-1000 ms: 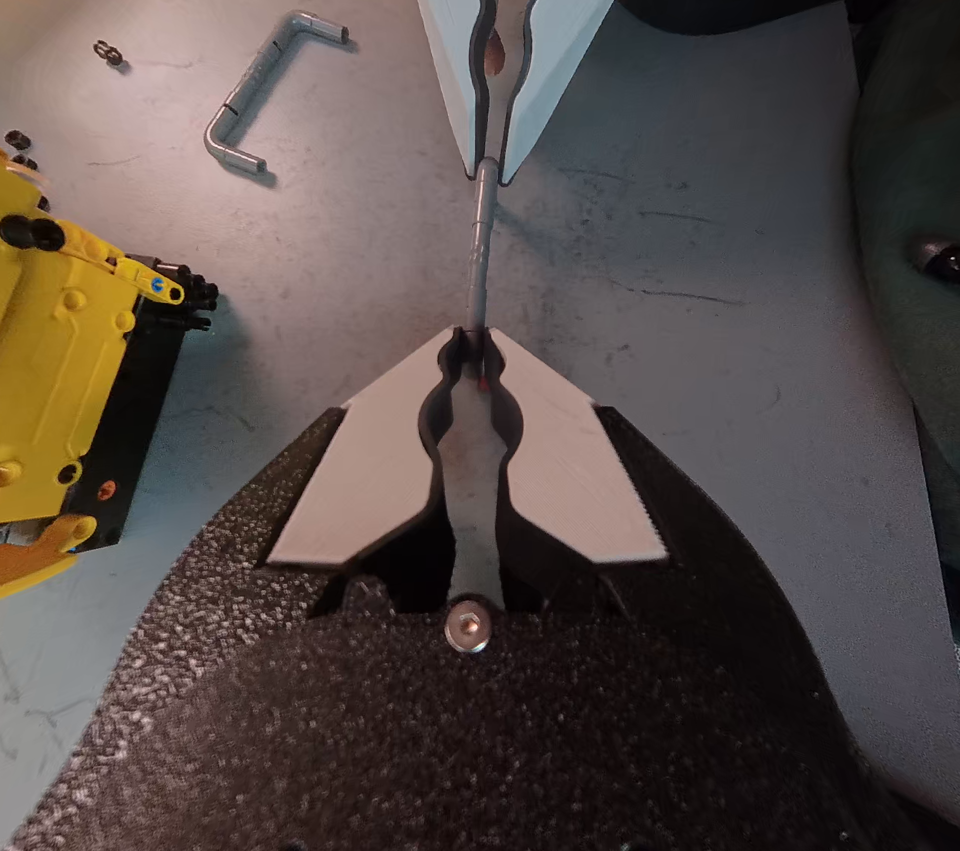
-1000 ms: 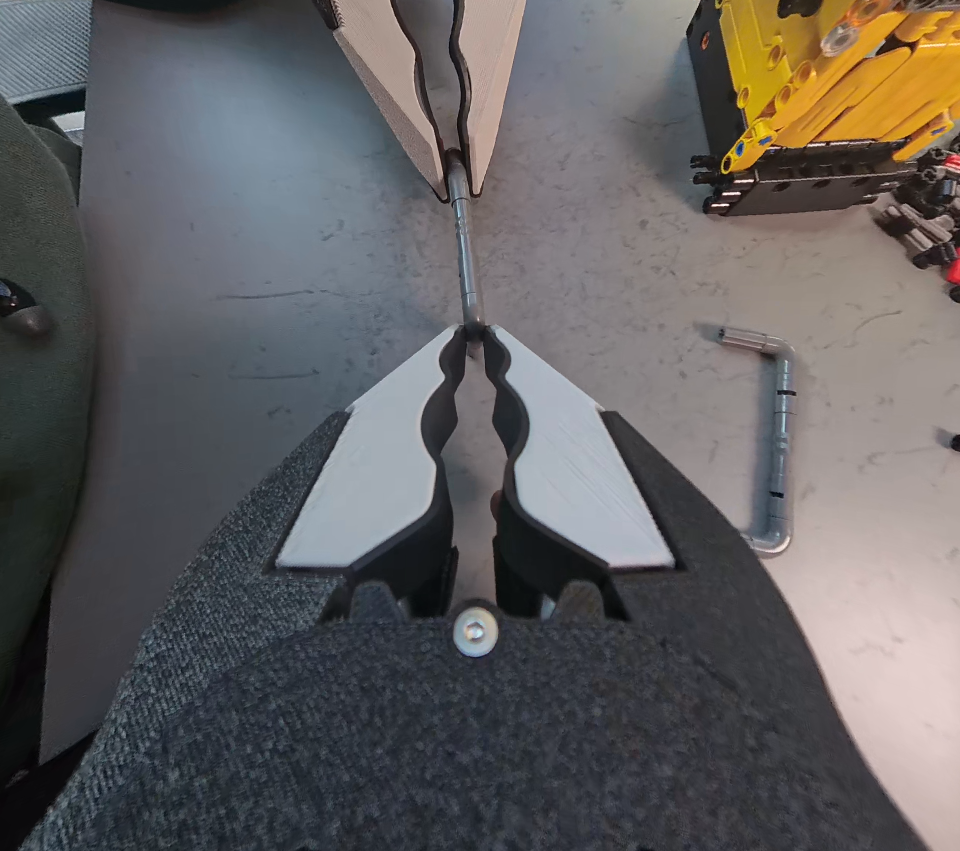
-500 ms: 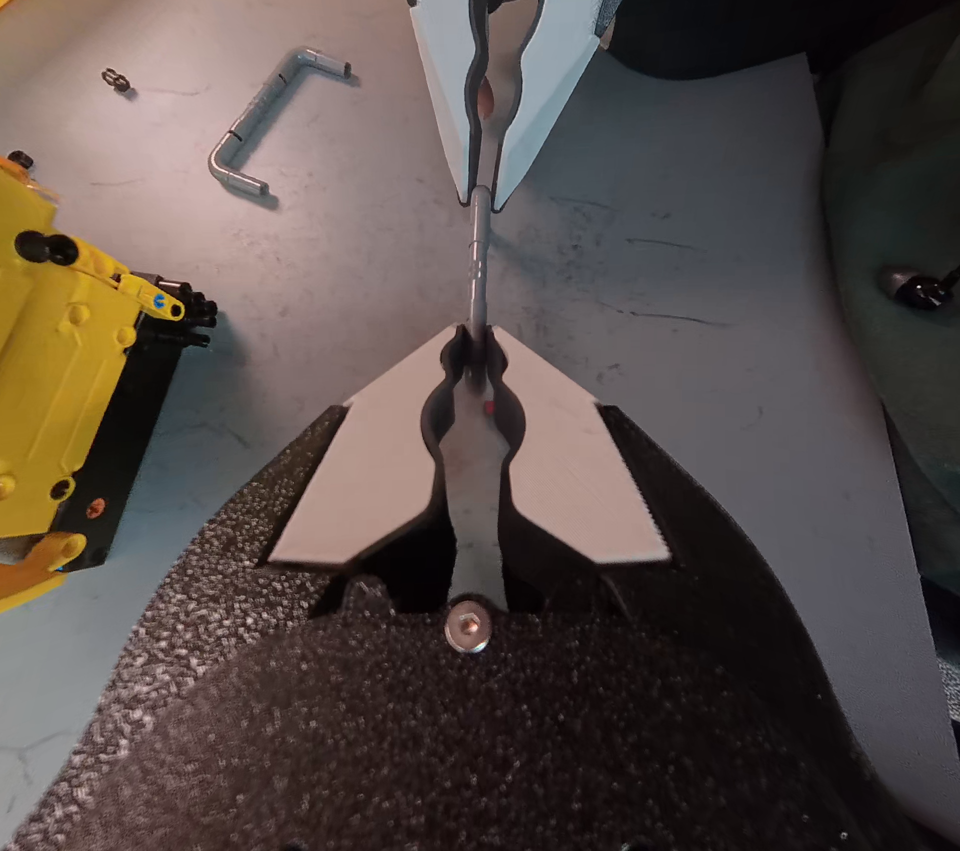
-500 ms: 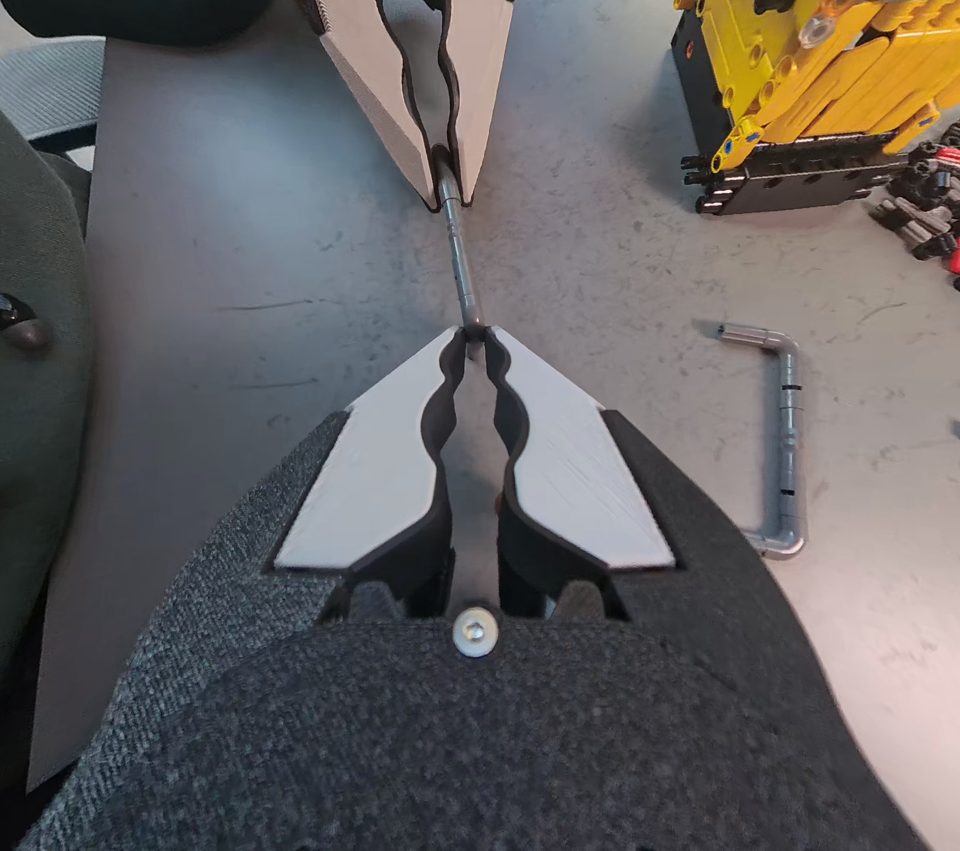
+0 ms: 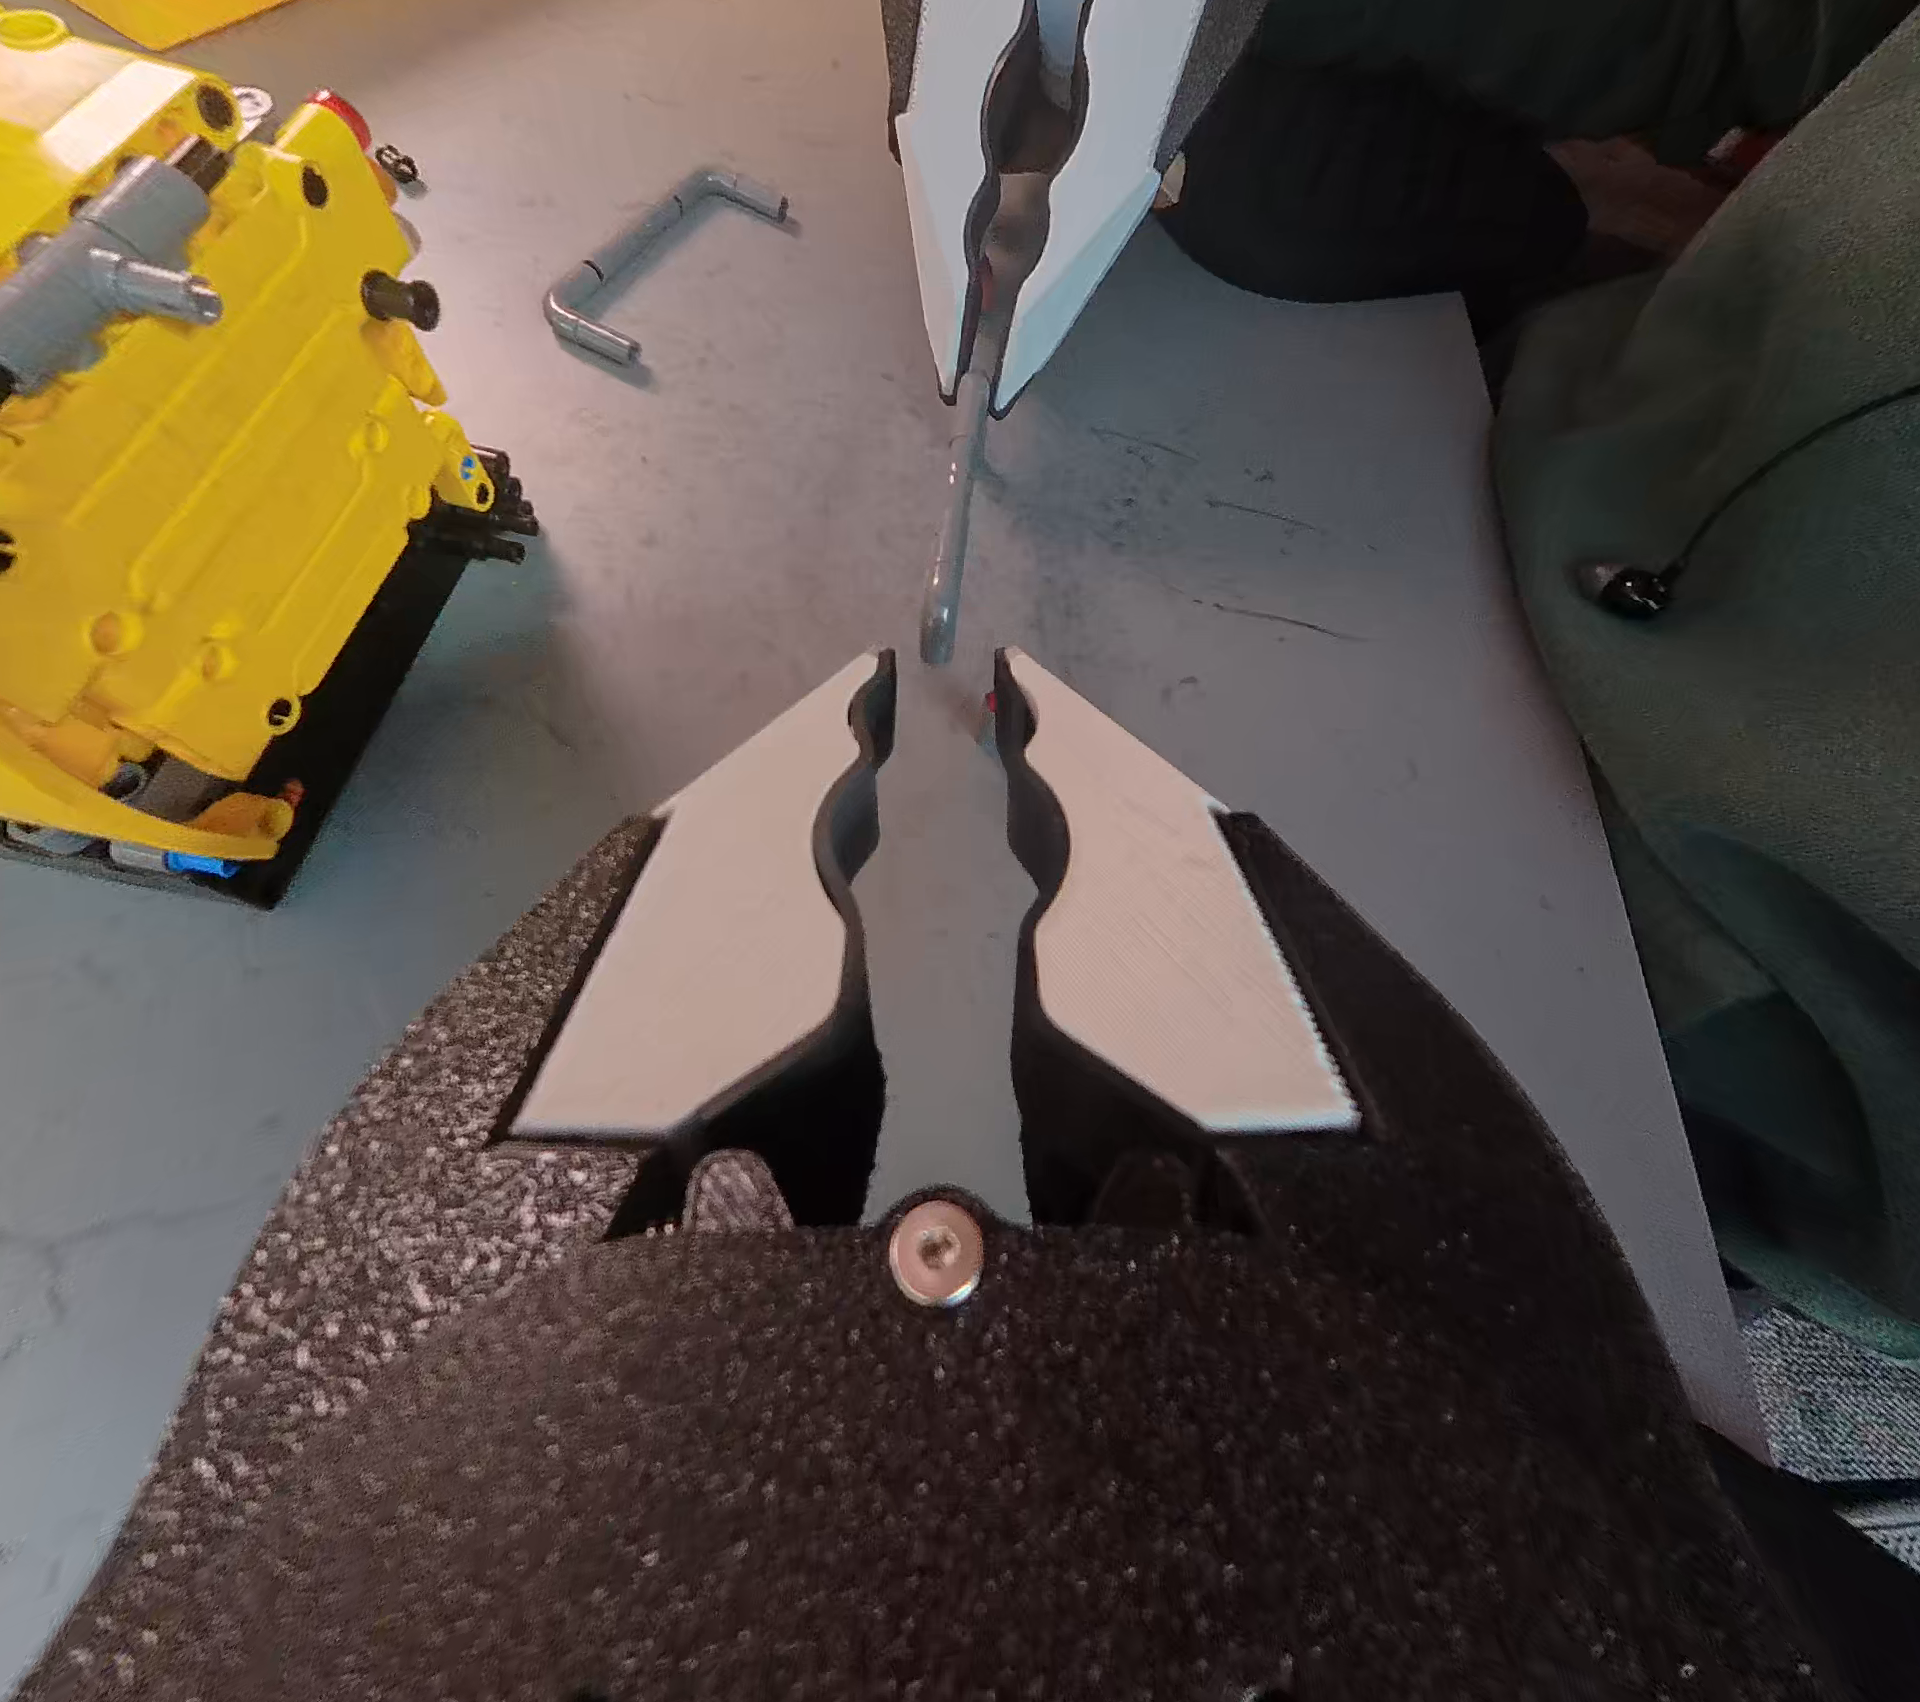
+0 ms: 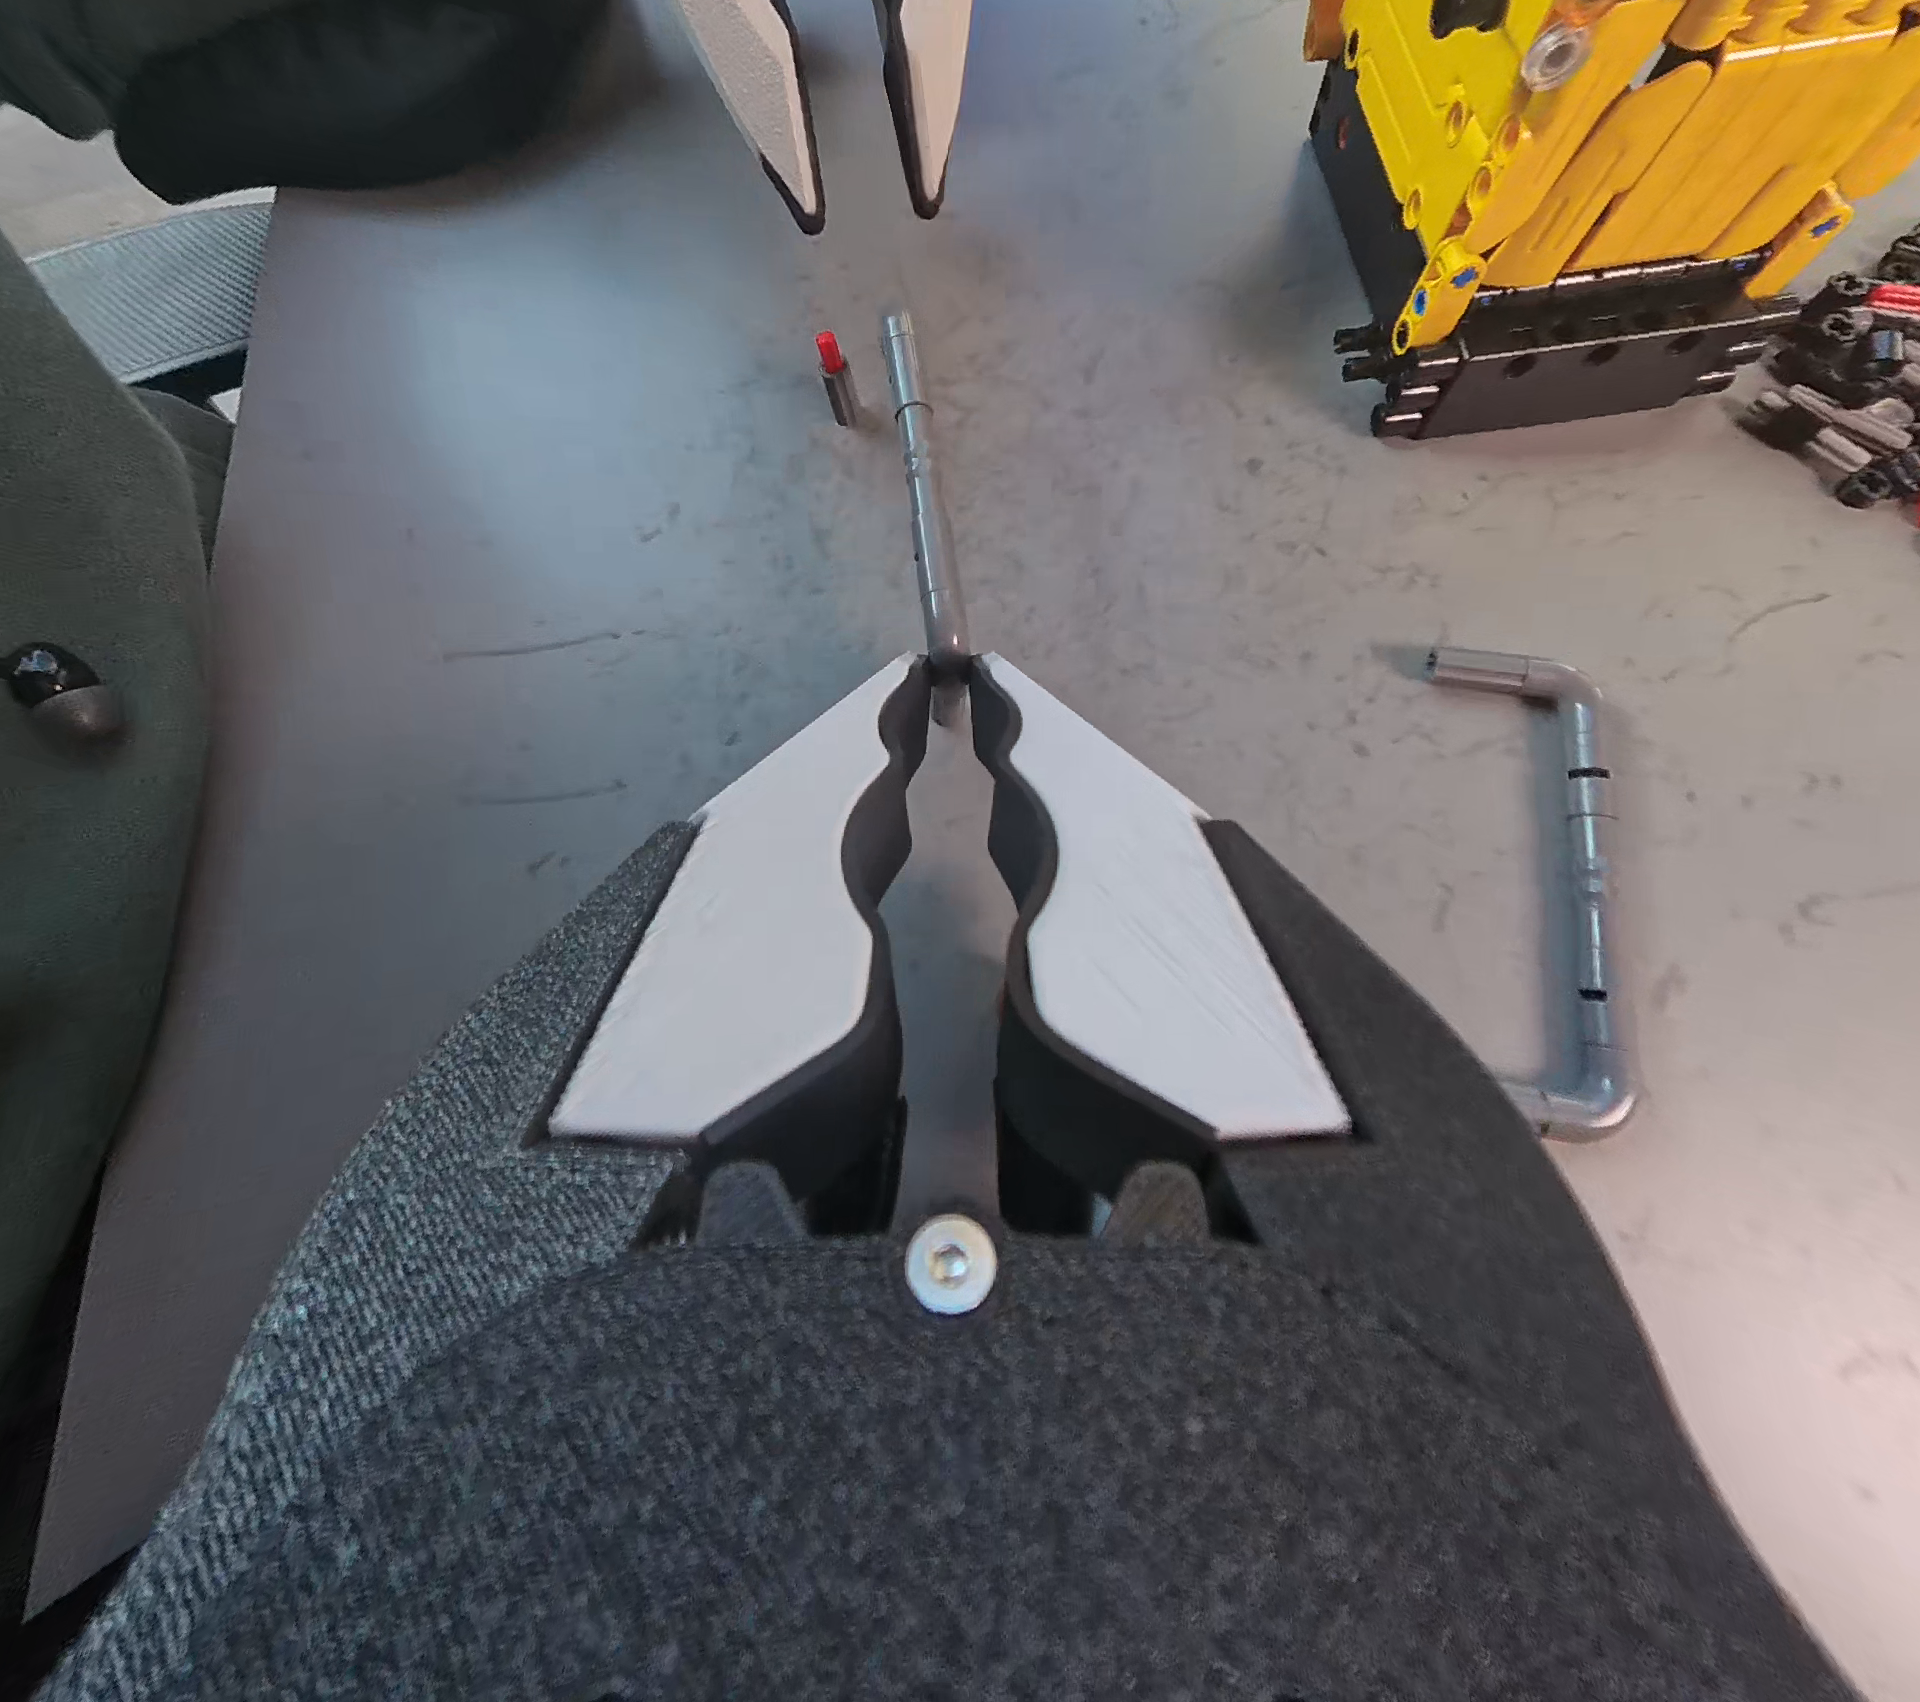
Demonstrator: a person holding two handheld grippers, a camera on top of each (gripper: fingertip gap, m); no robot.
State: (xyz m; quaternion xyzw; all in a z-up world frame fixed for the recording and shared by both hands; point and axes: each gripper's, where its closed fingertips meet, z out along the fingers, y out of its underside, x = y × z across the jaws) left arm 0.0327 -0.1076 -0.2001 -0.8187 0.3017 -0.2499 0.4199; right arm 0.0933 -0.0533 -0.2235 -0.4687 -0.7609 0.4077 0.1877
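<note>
Rod (image 6: 923,499), grey, stays pinched in my right gripper (image 6: 948,667); my left gripper (image 5: 940,665) has let go, spread.

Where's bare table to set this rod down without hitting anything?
Widest bare patch: the table between the rod in the right gripper and the edge by the green seat. Narrower: between rod and bent grey tube. Crowded: the red-tipped pin beside the rod's tip, the open left gripper beyond, loose black parts by the yellow model.
</note>
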